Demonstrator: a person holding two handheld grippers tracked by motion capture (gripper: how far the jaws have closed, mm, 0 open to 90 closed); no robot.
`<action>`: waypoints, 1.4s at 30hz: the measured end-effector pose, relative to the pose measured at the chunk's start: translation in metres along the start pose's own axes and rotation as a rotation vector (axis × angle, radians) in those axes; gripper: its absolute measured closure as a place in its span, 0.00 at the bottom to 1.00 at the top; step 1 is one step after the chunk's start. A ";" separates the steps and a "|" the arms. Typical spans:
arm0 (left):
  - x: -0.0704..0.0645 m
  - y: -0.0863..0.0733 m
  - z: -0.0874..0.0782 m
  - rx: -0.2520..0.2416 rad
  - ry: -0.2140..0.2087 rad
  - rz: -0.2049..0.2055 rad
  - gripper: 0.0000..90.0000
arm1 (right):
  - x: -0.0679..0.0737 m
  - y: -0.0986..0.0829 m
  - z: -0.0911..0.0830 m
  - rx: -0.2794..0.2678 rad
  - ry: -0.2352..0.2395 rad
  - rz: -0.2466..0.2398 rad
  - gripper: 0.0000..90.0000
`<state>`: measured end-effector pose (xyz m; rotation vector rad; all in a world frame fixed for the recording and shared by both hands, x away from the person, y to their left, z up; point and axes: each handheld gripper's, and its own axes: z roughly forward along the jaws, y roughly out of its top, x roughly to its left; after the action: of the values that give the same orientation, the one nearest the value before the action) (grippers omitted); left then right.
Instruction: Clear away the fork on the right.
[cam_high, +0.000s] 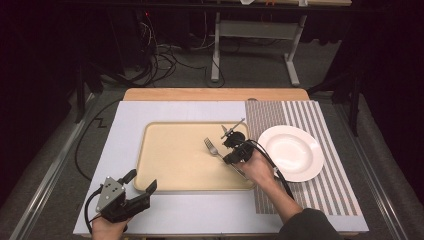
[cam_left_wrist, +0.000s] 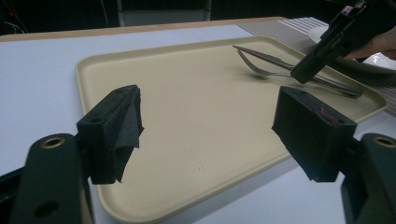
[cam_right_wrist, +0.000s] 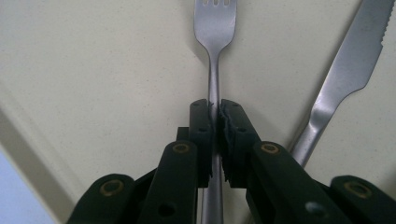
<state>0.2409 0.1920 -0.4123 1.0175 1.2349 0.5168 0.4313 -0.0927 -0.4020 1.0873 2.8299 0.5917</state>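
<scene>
So the right gripper (cam_right_wrist: 214, 112) has its jaws pinched tight on the fork (cam_right_wrist: 215, 32), about mid-handle. The fork sits near the right edge of the tray (cam_high: 165, 175), tines pointing toward the tray's middle, with the knife (cam_right_wrist: 348, 70) lying just beside it on the tray.

Biggest worry imo: that's a thin, slick metal handle held in one narrow spot. If the grip is a bit off the balance point, the tine end will droop and the fork can swivel or slide out once it's lifted. Second thing, the knife is so close that any sideways drag would knock it or send it skidding toward the tray rim. And if the fork is headed for the plate (cam_high: 295, 155) off the right edge of the tray, a low carry could clip the tray lip.

Left gripper (cam_high: 141, 186) is spread wide, holding nothing, parked at the tray's near-left corner.
</scene>
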 end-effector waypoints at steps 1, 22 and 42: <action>0.000 0.000 0.000 0.000 0.000 0.001 0.28 | -0.001 0.000 0.001 -0.007 -0.003 -0.014 0.94; -0.001 -0.001 0.000 0.002 -0.002 0.004 0.28 | 0.000 0.001 0.007 -0.016 -0.059 -0.014 0.87; 0.000 0.000 0.000 -0.001 0.000 0.006 0.27 | -0.010 0.004 0.010 -0.053 -0.106 -0.020 0.84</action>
<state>0.2408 0.1916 -0.4124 1.0202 1.2319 0.5220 0.4430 -0.0935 -0.4108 1.0477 2.7155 0.5852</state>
